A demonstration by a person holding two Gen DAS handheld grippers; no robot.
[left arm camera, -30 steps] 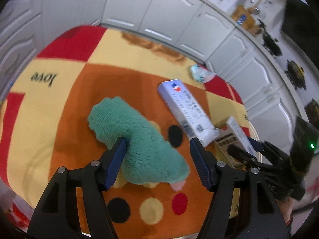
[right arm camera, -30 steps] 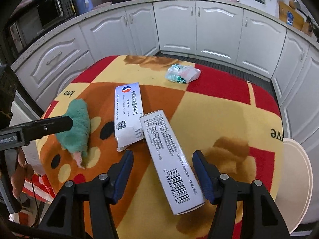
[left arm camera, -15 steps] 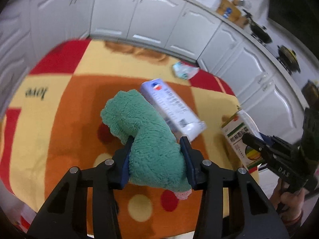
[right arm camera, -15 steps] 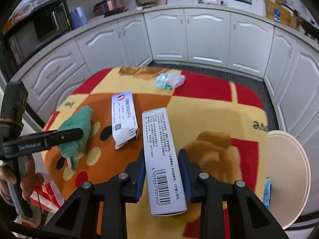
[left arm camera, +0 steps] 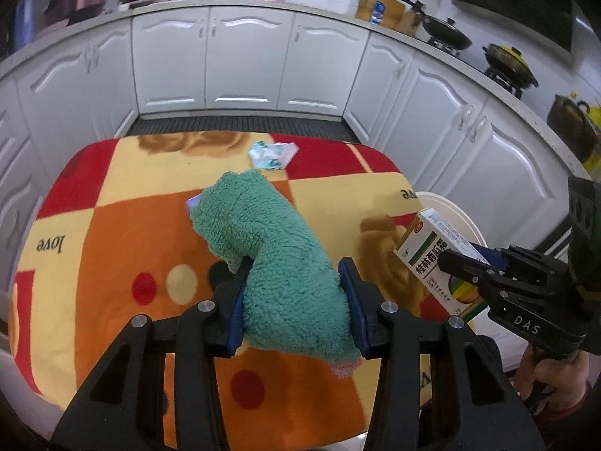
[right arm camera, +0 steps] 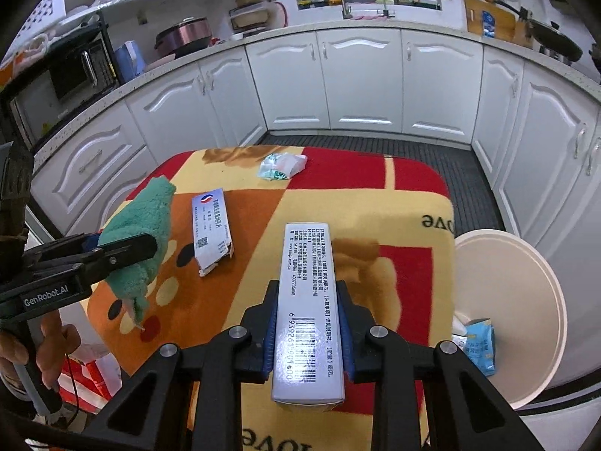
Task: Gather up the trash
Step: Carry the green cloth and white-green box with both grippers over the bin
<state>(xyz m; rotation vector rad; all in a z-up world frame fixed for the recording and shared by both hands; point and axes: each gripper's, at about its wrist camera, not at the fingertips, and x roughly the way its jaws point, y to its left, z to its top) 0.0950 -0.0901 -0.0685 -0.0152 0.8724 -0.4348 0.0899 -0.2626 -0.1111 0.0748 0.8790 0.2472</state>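
My left gripper [left arm camera: 296, 300] is shut on a fuzzy green sock [left arm camera: 274, 259] and holds it lifted above the colourful blanket-covered table [left arm camera: 112, 248]; the sock also shows in the right wrist view [right arm camera: 144, 233]. My right gripper [right arm camera: 308, 323] is shut on a long white medicine box [right arm camera: 308, 308], held above the table; the box shows in the left wrist view [left arm camera: 439, 259]. A second flat white box [right arm camera: 210, 229] and a crumpled green-white wrapper [right arm camera: 281, 165] lie on the table.
A cream round bin [right arm camera: 511, 323] stands by the table's right side, with a blue packet [right arm camera: 477, 342] inside. White kitchen cabinets [right arm camera: 360, 82] surround the table. A dark floor mat [right arm camera: 413, 150] lies beyond.
Both grippers closed on their items, the left on the sock and the right on the long box, and lifted them off the table. Both views rose.
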